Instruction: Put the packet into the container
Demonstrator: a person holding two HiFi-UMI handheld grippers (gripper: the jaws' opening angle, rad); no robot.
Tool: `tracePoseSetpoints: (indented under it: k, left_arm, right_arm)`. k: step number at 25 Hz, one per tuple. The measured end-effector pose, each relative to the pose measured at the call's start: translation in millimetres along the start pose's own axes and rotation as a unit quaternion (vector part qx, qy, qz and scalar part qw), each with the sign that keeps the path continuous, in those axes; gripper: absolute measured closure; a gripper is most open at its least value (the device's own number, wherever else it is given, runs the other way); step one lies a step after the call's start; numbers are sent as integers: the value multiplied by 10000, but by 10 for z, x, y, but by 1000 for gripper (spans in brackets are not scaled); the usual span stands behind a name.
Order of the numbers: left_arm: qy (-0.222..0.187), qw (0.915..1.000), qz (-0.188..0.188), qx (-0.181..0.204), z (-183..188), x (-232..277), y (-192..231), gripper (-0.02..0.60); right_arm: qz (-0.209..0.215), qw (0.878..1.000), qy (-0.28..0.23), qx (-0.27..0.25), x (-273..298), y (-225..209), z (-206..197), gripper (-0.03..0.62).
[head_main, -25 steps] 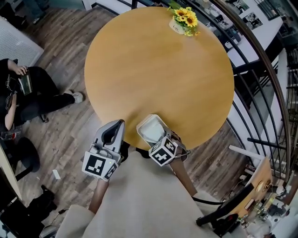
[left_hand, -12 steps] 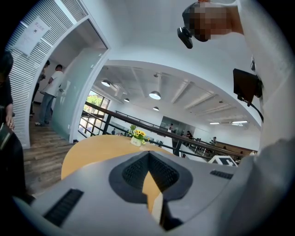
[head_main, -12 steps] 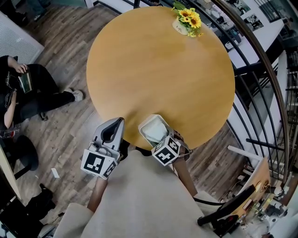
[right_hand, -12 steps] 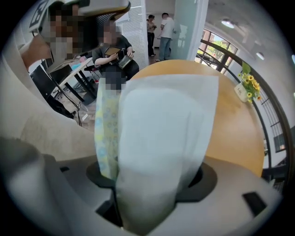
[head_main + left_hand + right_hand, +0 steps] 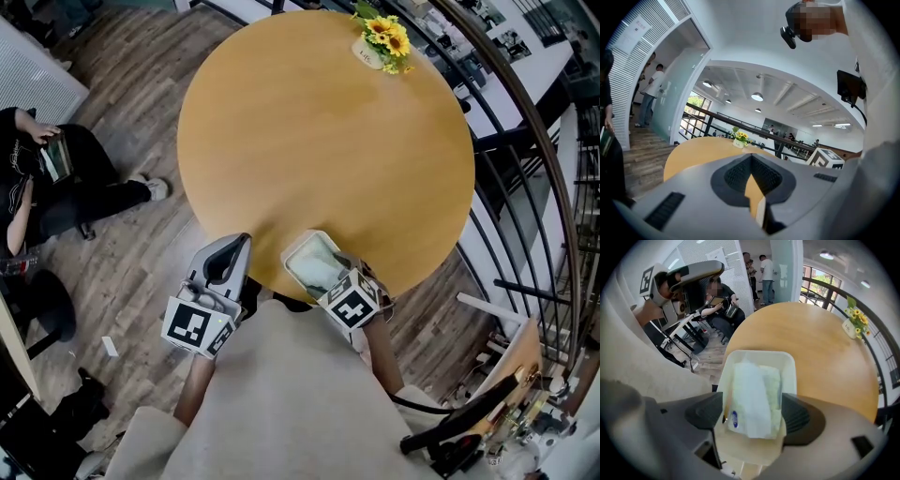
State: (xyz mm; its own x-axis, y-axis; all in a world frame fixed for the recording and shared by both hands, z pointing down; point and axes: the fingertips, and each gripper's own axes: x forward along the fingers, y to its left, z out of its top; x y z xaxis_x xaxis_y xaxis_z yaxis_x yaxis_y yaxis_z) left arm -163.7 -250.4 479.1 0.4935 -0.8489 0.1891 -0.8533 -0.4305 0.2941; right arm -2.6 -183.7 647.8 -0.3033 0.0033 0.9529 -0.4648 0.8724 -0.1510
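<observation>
This looks like the upper floor of an open office building. A round wooden table (image 5: 328, 122) with a small pot of sunflowers (image 5: 382, 42) stands beside a dark metal railing (image 5: 525, 122). The floor (image 5: 122, 253) is of wood planks. Round ceiling lights (image 5: 757, 96) shine, and people (image 5: 651, 93) stand near a glass door (image 5: 677, 98).

Desk (image 5: 319, 141): container (image 5: 302, 246) at the near edge, closest to me; packet (image 5: 317, 272) inside it; flower pot (image 5: 380, 47) at the far right edge. Seated person (image 5: 56, 187) on floor, left.

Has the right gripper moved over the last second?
Yes: against the container, the right gripper has shifted slightly rightward; its fingers are opening with the packet between them.
</observation>
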Motion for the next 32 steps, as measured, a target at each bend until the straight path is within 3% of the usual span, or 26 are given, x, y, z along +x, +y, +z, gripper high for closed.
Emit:
tracePoseSetpoints:
  k: [10, 14, 19, 24, 29, 32]
  left_arm:
    - [-25, 10000, -20, -9, 0, -13, 23, 577]
    - [-22, 9999, -109, 44, 8, 28, -24, 577]
    - [-37, 9996, -223, 164, 46, 45, -130, 577]
    - [-21, 9991, -272, 333, 73, 101, -285, 577]
    - [120, 9986, -248, 445, -17, 132, -383, 577]
    - [153, 9983, -199, 525, -55, 164, -449, 577]
  right_arm:
    - [-227, 9996, -153, -107, -4, 7, 38, 207]
    - [-422, 9951, -887, 102, -152, -22, 205, 255]
    - [-864, 9626, -2458, 742, -530, -183, 520, 388]
    - [-1281, 9378, -3143, 727, -688, -303, 519, 580]
    - [-873, 9198, -3754, 731, -606, -185, 559, 588]
    - [-617, 8981, -4252, 941, -665, -204, 612, 588]
